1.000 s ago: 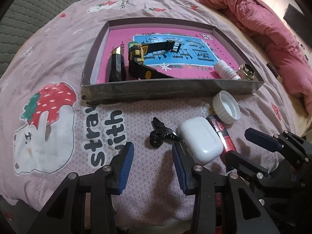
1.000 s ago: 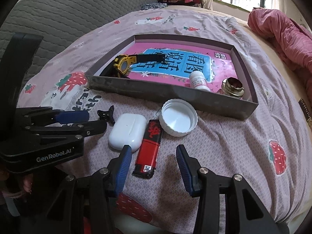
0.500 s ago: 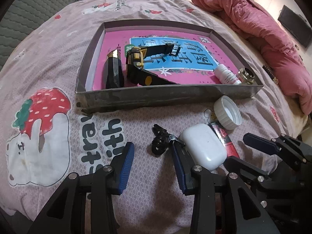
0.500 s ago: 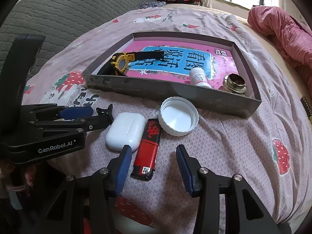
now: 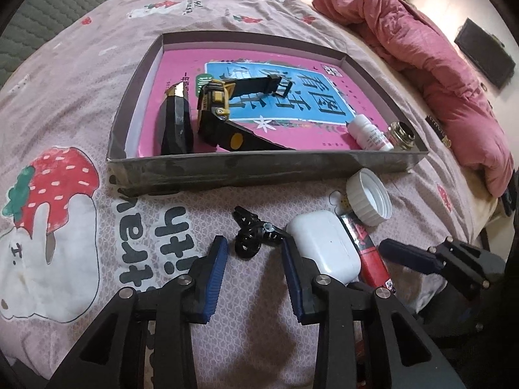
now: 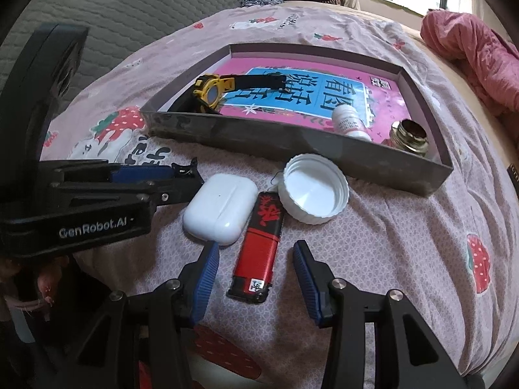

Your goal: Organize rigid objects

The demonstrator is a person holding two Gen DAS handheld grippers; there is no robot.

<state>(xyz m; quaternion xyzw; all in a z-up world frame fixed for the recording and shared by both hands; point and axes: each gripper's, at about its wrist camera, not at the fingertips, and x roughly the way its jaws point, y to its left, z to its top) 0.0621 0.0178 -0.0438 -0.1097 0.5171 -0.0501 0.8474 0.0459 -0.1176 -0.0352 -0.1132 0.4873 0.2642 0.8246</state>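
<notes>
A grey tray [image 5: 259, 170] [image 6: 292, 144] on the bed holds a yellow-black watch [image 5: 215, 105] [image 6: 211, 92], a black faceted block [image 5: 175, 123], a small white bottle [image 5: 369, 134] [image 6: 348, 121] and a brass fitting [image 5: 402, 133] [image 6: 410, 136]. In front of it lie a small black clip [image 5: 249, 236] [image 6: 185, 170], a white earbuds case [image 5: 324, 243] [image 6: 222, 212], a red lighter [image 6: 259, 248] [image 5: 366, 244] and a white cap [image 6: 314, 193] [image 5: 369, 196]. My left gripper [image 5: 254, 275] is open just short of the clip. My right gripper [image 6: 256, 278] is open around the lighter's near end.
A pink quilt [image 5: 421, 52] [image 6: 476, 55] is bunched at the right. The bed sheet [image 5: 65, 194] has strawberry prints. A grey quilted headboard [image 6: 129, 3] stands at the far left. The bed's edge runs at the right.
Both grippers have moved forward and lower toward the loose objects. The left fingers now come close to the black clip, and the right fingers now flank the lighter. Nothing has been taken hold of.
</notes>
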